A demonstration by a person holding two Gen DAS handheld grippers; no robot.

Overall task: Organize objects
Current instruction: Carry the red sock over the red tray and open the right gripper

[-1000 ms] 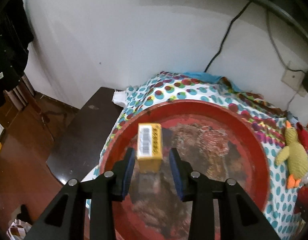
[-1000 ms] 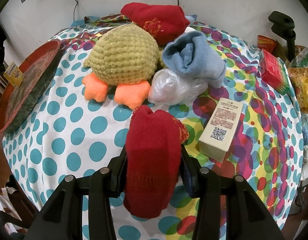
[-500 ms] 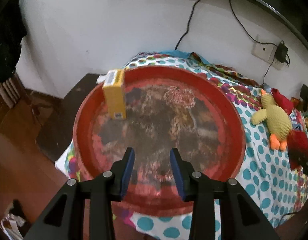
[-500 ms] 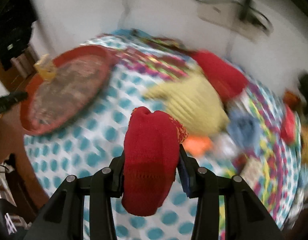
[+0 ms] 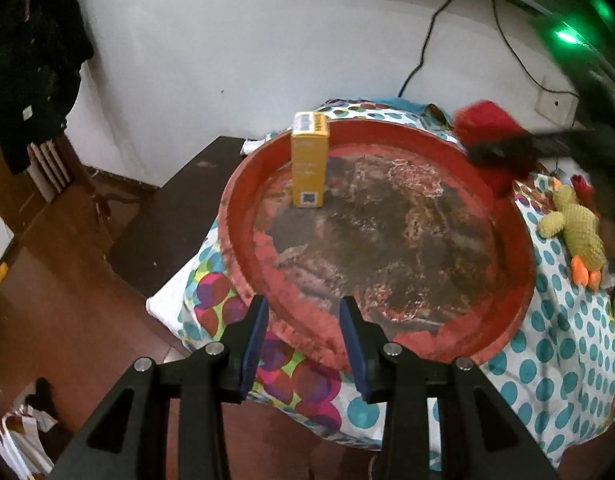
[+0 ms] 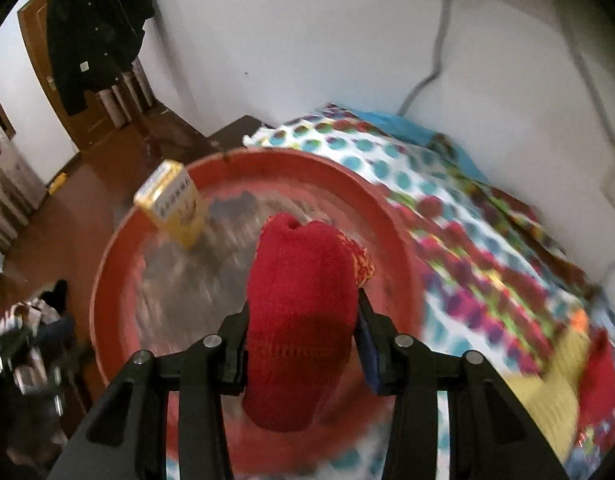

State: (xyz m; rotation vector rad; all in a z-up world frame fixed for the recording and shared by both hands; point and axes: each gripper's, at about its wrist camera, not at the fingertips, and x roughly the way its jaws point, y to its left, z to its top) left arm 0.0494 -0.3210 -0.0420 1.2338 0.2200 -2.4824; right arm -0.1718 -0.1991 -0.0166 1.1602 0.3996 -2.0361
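Clamping red sock (image 6: 301,320): right gripper (image 6: 301,344) | left gripper (image 5: 303,344) empty, parted | dotted cloth (image 5: 555,360), red tray (image 5: 519,248)

Empty left tongs (image 5: 303,340) hover at the red tray's (image 5: 519,248) near rim; yellow box (image 5: 309,166) stands inside.

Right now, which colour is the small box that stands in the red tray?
Yellow; the box shows best in the left wrist view.

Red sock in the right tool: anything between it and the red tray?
Nothing visible. The red sock hangs clamped in the right tool over the red tray, whose middle is bare. The only thing in it, a yellow box, stands upright by the far rim, off to one side.
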